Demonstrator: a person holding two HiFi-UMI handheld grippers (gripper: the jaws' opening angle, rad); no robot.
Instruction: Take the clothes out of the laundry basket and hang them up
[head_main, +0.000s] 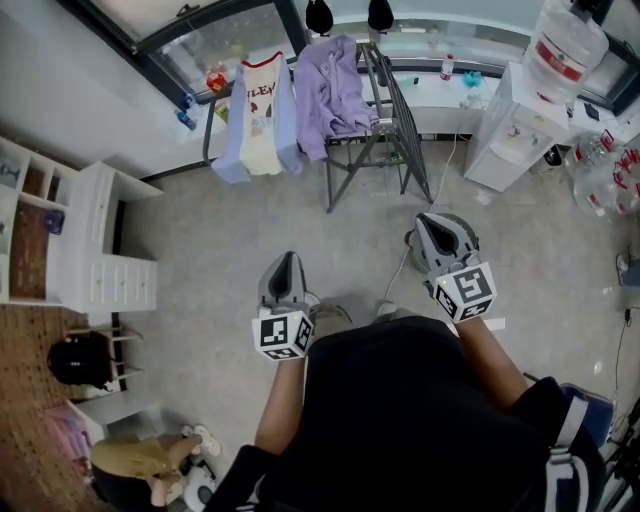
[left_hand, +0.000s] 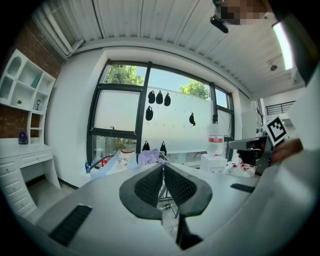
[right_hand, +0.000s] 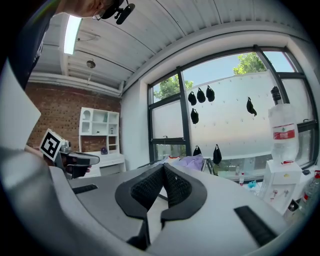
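Mostly bare grey floor (head_main: 230, 250) fills the head view, lying open between the person and the drying rack (head_main: 395, 120). The rack stands by the window, and its row of garments runs across the picture, roughly along the glass. White drawers (head_main: 115, 270) edge the left side and a water dispenser (head_main: 515, 130) edges the right. On the rack hang a purple hoodie (head_main: 335, 95), a cream top (head_main: 262, 115) (red-trimmed) and a pale blue garment (head_main: 232, 150), all with hems down. The left gripper (head_main: 287, 260) and right gripper (head_main: 432, 225) point toward the rack, well apart, each with its jaws pressed together on nothing.
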